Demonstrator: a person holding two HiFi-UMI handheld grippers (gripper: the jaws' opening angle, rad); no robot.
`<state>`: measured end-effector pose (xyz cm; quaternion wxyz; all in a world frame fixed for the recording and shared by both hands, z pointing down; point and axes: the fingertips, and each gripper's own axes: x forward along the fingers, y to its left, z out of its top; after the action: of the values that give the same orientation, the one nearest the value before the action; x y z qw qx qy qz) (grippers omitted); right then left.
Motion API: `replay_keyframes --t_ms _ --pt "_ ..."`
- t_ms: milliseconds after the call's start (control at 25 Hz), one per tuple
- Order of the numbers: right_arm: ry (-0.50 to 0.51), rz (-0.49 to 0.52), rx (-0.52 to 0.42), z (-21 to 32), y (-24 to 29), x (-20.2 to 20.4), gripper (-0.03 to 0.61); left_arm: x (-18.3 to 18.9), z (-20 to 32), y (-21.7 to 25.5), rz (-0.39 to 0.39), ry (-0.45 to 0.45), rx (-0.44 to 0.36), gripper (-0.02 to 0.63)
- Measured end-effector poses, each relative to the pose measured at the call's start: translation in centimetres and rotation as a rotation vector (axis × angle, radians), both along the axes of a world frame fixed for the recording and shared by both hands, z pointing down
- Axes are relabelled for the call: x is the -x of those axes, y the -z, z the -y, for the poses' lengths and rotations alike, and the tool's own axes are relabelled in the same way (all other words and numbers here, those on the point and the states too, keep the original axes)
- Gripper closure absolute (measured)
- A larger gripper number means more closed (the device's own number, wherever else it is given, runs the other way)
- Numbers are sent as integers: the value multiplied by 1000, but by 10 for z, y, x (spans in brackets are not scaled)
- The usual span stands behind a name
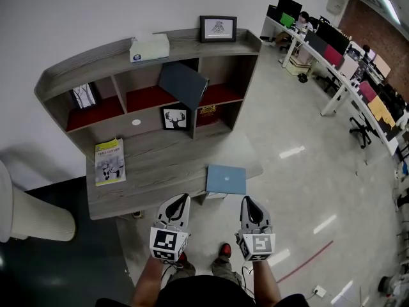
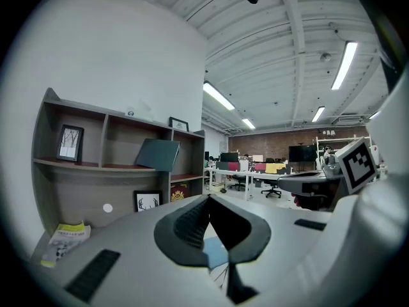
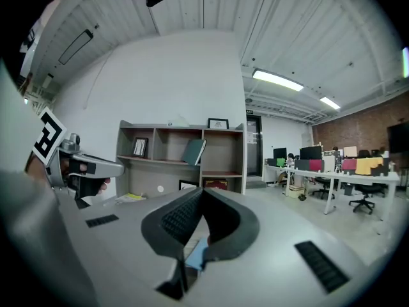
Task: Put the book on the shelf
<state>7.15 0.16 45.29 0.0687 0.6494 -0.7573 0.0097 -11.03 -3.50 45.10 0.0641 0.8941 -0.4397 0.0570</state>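
A light blue book [image 1: 225,179] lies flat on the front right part of the grey wooden desk [image 1: 160,165], below the shelf unit [image 1: 147,66]. My left gripper [image 1: 185,198] and right gripper [image 1: 246,199] hover side by side just short of the desk's front edge, the book between and ahead of them. Both point at the shelf with jaws together and nothing held. A sliver of the blue book [image 2: 215,252] shows behind the left gripper [image 2: 208,198]. The same book [image 3: 194,256] shows under the right gripper [image 3: 201,190]. A dark teal book [image 1: 183,84] leans in the middle compartment.
A yellow-green magazine [image 1: 110,161] lies at the desk's left. A deer picture [image 1: 174,118] and a small framed print [image 1: 84,95] stand in the shelves, a tissue box [image 1: 149,47] and a frame [image 1: 218,28] on top. A white ribbed cylinder [image 1: 29,213] stands at left, office desks [image 1: 345,75] at right.
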Motion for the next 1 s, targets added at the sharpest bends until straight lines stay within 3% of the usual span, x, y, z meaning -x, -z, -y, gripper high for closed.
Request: replay_keyframes --t_ms 480,720,1000 --pt "25 43 123 12 -74 -90 549 -81 3 -69 51 36 132 607" --pt "69 26 180 22 -127 -101 549 -109 12 -114 84 34 173 607" --pt "107 6 241 37 -190 -104 549 -116 18 -179 110 47 252 607"
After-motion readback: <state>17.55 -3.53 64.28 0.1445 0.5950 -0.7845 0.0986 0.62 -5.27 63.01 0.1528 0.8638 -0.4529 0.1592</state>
